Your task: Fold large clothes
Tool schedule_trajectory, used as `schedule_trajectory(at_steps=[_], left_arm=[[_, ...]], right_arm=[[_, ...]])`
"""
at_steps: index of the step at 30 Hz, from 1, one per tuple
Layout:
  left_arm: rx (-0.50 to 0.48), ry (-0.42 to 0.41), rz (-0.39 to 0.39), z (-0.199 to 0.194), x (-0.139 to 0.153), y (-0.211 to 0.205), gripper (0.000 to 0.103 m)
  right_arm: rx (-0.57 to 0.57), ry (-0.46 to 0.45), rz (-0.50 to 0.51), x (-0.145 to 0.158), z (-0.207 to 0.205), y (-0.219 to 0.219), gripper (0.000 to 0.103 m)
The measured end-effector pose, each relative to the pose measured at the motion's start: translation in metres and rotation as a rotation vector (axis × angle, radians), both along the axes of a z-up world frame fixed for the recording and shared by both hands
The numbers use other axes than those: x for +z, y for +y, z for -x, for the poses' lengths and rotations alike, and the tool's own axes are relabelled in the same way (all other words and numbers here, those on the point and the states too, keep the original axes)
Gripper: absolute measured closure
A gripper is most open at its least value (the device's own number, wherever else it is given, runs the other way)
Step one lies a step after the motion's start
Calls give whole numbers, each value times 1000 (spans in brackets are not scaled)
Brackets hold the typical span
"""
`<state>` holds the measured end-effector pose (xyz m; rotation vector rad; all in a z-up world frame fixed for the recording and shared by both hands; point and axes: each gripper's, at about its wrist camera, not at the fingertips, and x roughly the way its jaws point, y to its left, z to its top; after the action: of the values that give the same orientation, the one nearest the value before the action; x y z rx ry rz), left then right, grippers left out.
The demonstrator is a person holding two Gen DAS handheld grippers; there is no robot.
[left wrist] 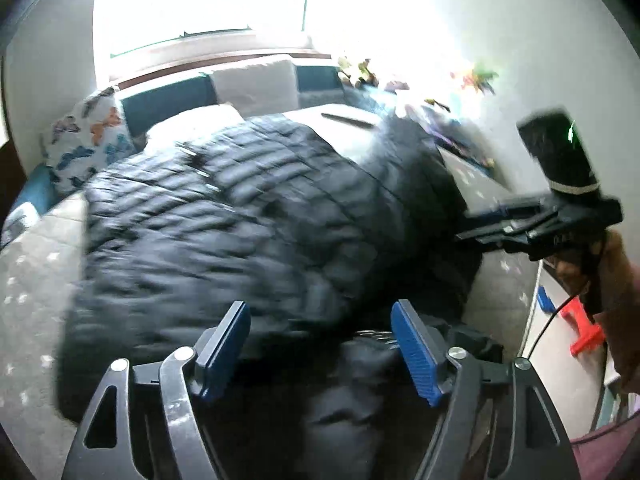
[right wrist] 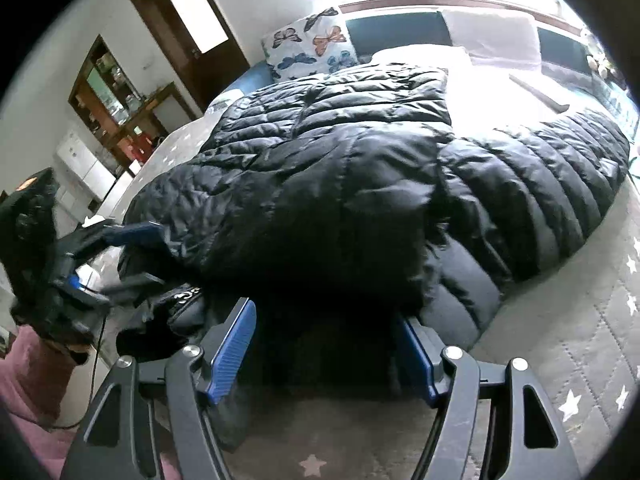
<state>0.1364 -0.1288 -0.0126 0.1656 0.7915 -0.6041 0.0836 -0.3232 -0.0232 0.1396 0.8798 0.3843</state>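
Note:
A large black quilted puffer jacket (left wrist: 248,216) lies spread over the bed, and it fills the middle of the right wrist view as well (right wrist: 340,184). My left gripper (left wrist: 320,320) hangs open over the jacket's near edge, and its blue pads (left wrist: 416,356) press on nothing. From the right wrist camera the left gripper (right wrist: 134,256) shows at the jacket's left edge, jaws apart. My right gripper (right wrist: 324,320) is open with the dark near hem lying between its fingers; fabric hides part of the right pad. It appears from the side at the jacket's right edge (left wrist: 480,220).
A grey bedspread with white stars (right wrist: 580,340) covers the bed. A butterfly pillow (right wrist: 312,48) and white pillows (left wrist: 256,84) lean at the headboard below a bright window. A dark door (right wrist: 196,24) and wooden shelves (right wrist: 116,96) stand left. Something red (left wrist: 580,328) lies beside the bed.

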Motion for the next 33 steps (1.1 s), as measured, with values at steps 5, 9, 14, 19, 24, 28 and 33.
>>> schedule_trajectory(at_steps=[5,9,14,19,24,28,33], left_arm=[[237,-25,79,-33,32,99,11],[380,101,212,-72,13,163,11],[398,163,168,-71,-23,179,11],[382,88,47,-64,-39,163,11],[396,114,74,-68,-42,173,11],[415,137,89,-63,-38,184,10],[428,159,110,-63,-38,188,8]], right_arm=[[-15,-9,-5,10,-6,-8,27],[-39,-86,26,31,-14,-7,27],[-167,-196,182,61,-11,-11,27],[-132,-238,102,82,-6,-13,27],[11,-247,141,67,-25,29,27],[74,-182,183,38,-55,49,27],[-48,-4,233,-23,-90,17,27]])
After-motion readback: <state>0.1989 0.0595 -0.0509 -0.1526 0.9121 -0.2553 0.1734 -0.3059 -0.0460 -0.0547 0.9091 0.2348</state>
